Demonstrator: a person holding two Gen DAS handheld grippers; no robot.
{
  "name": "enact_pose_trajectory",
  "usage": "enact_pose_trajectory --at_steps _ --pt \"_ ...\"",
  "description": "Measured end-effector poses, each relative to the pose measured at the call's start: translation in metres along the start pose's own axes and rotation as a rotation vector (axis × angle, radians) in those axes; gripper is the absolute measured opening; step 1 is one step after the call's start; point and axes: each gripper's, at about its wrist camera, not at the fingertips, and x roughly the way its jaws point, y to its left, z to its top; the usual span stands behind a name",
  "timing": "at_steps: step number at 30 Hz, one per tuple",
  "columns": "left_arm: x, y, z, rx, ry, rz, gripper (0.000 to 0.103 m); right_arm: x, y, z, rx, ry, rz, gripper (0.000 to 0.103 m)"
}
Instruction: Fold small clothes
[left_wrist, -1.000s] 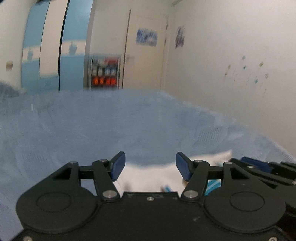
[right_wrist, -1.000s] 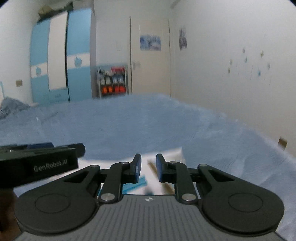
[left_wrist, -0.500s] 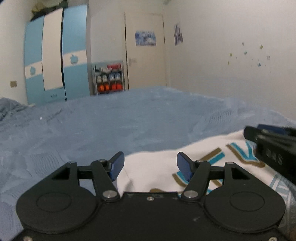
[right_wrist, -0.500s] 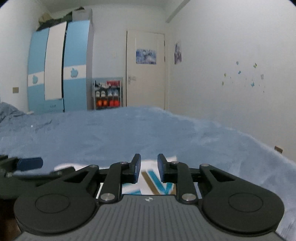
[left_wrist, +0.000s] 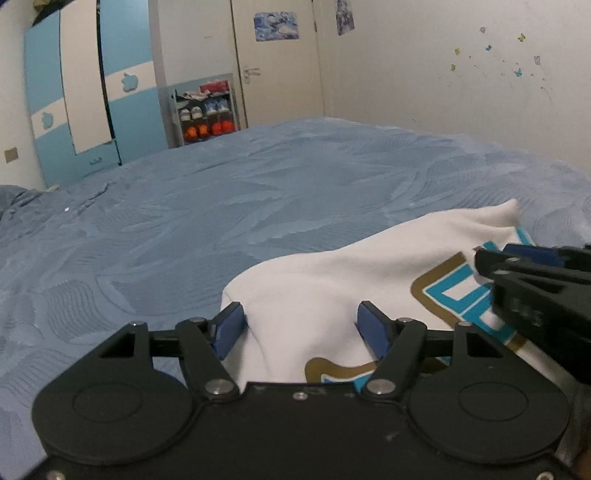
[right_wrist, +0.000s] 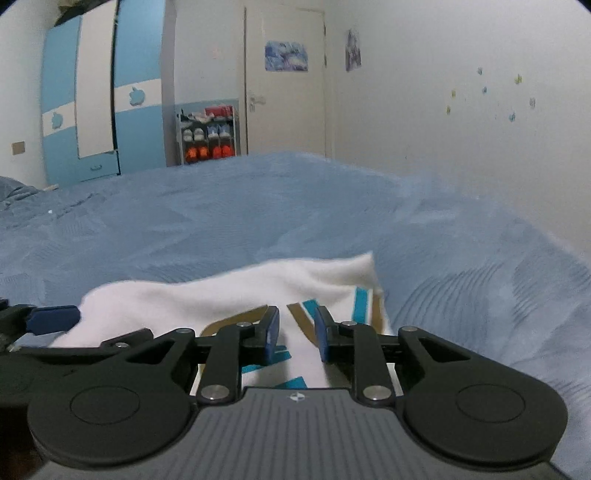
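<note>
White garment (left_wrist: 332, 291) with teal and gold print lies on the blue bedspread (left_wrist: 221, 206), at its near edge, right in front of both grippers. Fabric humped and rumpled, not flat; one corner sticks up on the far right side of the garment. Bedspread has a woven leaf-like pattern, a few creases, and fills the middle of both views.

Left gripper (left_wrist: 301, 325): jaws spread wide, blue pads (left_wrist: 229, 326) either side of a raised fold of the white garment; left pad just beside the cloth edge, cannot tell if it touches. Nothing clamped.

Right gripper (right_wrist: 297, 334): jaws narrow, small gap between the blue pads, a strip of garment showing in the gap. Cannot tell whether cloth is pinched. In the left wrist view the right gripper comes in from the right over the printed part of the garment.

Room, all relative to the bedspread: beyond its far edge a blue and white wardrobe (right_wrist: 103, 107) with apple shapes on the doors, at far left. Just right of the wardrobe a shoe rack (right_wrist: 207, 134) with orange, white and blue shoes. Right of the rack a pale door (right_wrist: 288, 92) with a blue poster on it. Second poster on the wall by the door. Right of the bedspread a plain white wall (right_wrist: 461, 129) with small butterfly stickers. Rumpled blue bedding at far left of the bedspread.
</note>
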Motion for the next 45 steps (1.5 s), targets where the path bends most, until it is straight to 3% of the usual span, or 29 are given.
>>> enact_pose_trajectory --at_steps 3,5,9,10,13,20,24,27,30,33,36,38,41,43,45 --pt "-0.027 0.006 0.006 0.008 -0.005 -0.049 0.07 -0.028 0.001 0.009 -0.03 -0.024 0.04 0.03" --pt "-0.045 0.008 -0.003 0.024 -0.058 -0.052 0.07 -0.034 0.0 0.009 -0.015 0.022 0.076 0.03" --pt "-0.059 0.014 -0.03 0.074 0.078 -0.058 0.07 -0.033 -0.006 -0.007 0.026 0.159 0.094 0.03" --pt "-0.065 0.017 -0.036 0.078 0.073 -0.069 0.07 -0.036 -0.009 -0.012 0.036 0.181 0.099 0.03" --pt "-0.082 0.024 -0.042 0.133 0.102 -0.109 0.07 -0.06 -0.011 -0.025 0.01 0.188 0.106 0.03" --pt "-0.107 0.042 -0.05 0.112 0.253 -0.125 0.07 -0.102 -0.003 -0.042 -0.065 0.224 0.078 0.03" --pt "-0.119 0.035 -0.064 0.202 0.319 -0.121 0.07 -0.112 -0.004 -0.059 -0.038 0.352 0.073 0.035" --pt "-0.134 0.036 -0.07 0.233 0.287 -0.12 0.07 -0.128 -0.001 -0.065 -0.092 0.31 0.073 0.035" --pt "-0.143 0.049 -0.057 0.114 0.265 -0.165 0.07 -0.145 0.004 -0.049 -0.115 0.233 0.111 0.035" --pt "-0.153 0.06 -0.042 -0.037 0.095 -0.194 0.07 -0.15 0.008 -0.023 -0.108 0.095 0.085 0.035" --pt "-0.147 0.06 -0.037 -0.112 -0.033 -0.164 0.07 -0.126 0.005 -0.009 -0.06 0.059 0.028 0.035" --pt "-0.127 0.053 -0.038 -0.089 0.016 -0.08 0.07 -0.101 0.0 -0.009 -0.027 0.077 -0.009 0.035" --pt "-0.086 0.044 -0.059 0.076 0.261 0.081 0.073 -0.067 -0.011 -0.023 -0.011 0.175 -0.069 0.032" --pt "-0.093 0.054 -0.072 0.055 0.202 0.048 0.073 -0.064 -0.014 -0.029 -0.018 0.193 -0.055 0.031" --pt "-0.1 0.063 -0.07 0.018 0.201 0.032 0.072 -0.073 -0.015 -0.025 -0.016 0.179 -0.05 0.031"
